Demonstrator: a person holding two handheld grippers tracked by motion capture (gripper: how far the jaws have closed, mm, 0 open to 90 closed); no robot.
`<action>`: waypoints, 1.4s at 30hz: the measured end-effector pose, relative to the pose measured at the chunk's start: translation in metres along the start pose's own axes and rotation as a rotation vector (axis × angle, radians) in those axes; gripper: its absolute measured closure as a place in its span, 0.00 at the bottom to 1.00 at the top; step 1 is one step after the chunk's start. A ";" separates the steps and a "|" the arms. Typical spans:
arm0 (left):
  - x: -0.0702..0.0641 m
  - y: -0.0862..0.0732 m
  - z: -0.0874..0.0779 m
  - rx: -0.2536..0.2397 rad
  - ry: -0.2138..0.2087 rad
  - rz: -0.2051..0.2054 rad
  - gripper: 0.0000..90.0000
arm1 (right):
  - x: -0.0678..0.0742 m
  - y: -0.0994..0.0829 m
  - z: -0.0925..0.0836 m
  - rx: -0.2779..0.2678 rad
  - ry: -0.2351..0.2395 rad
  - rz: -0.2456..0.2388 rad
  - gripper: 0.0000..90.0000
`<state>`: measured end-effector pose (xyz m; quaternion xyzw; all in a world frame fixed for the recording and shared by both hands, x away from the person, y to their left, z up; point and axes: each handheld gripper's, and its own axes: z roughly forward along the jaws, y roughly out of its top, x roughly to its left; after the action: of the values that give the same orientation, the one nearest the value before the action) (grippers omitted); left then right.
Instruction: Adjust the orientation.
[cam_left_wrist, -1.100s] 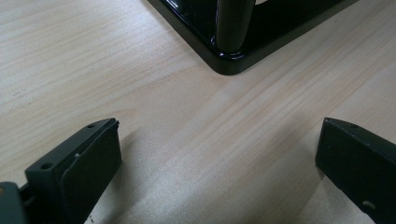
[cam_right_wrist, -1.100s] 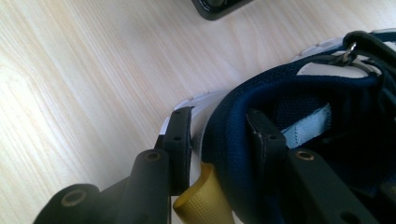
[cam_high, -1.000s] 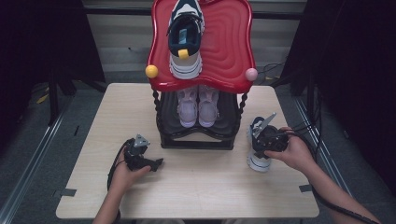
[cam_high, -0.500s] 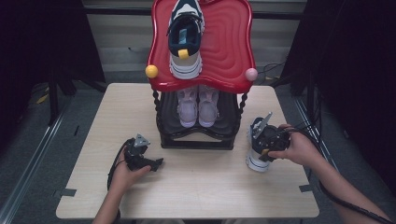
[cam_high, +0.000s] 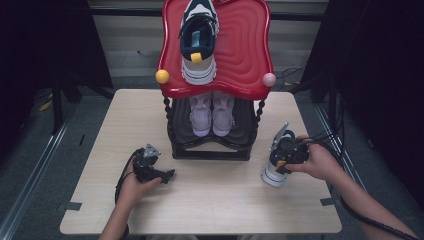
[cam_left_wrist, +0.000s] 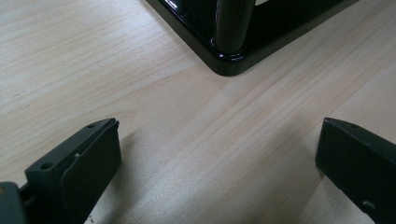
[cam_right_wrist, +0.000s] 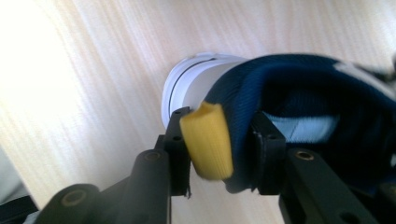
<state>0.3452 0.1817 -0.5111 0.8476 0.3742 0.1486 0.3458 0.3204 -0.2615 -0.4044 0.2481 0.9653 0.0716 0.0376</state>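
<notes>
My right tool (cam_right_wrist: 219, 149) had just been closing, and its jaws pinched the heel of a navy and white sneaker (cam_high: 276, 165), one pad outside against the yellow pull tab (cam_right_wrist: 208, 142) and the other inside the collar. In the high view that right tool (cam_high: 286, 159) sat at the right side of the counter (cam_high: 215, 200), with my right hand (cam_high: 320, 162) behind it. The sneaker stood tilted, heel up in the grip and its white sole end down on the wood, just right of the black rack (cam_high: 212, 145).

My left tool (cam_left_wrist: 215, 168) stood wide with nothing between its jaws, bare wood under them, and the rack's front corner (cam_left_wrist: 229, 51) lay just ahead. From above, that left tool (cam_high: 159, 175) rested on the counter in my left hand (cam_high: 135, 182), near the rack's front left corner.

A pair of pale pink shoes (cam_high: 212, 112) sat side by side on the rack's lower shelf. On the red wavy top tray (cam_high: 245, 55) lay a matching navy and white sneaker (cam_high: 199, 42), with a yellow ball (cam_high: 162, 76) at the tray's left front corner and a pink ball (cam_high: 269, 79) at its right.
</notes>
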 end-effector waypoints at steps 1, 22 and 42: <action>0.000 0.000 0.000 0.000 0.000 0.000 0.00 | 0.000 0.000 0.000 0.004 0.007 0.020 0.73; 0.000 0.000 0.000 0.000 -0.001 0.002 0.00 | -0.011 0.008 0.020 0.087 0.097 0.139 0.68; 0.000 0.000 0.000 0.000 -0.001 0.002 0.00 | -0.006 0.000 0.005 0.030 0.153 0.116 0.83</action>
<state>0.3454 0.1818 -0.5111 0.8480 0.3734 0.1485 0.3456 0.3261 -0.2637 -0.4086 0.2979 0.9504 0.0781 -0.0439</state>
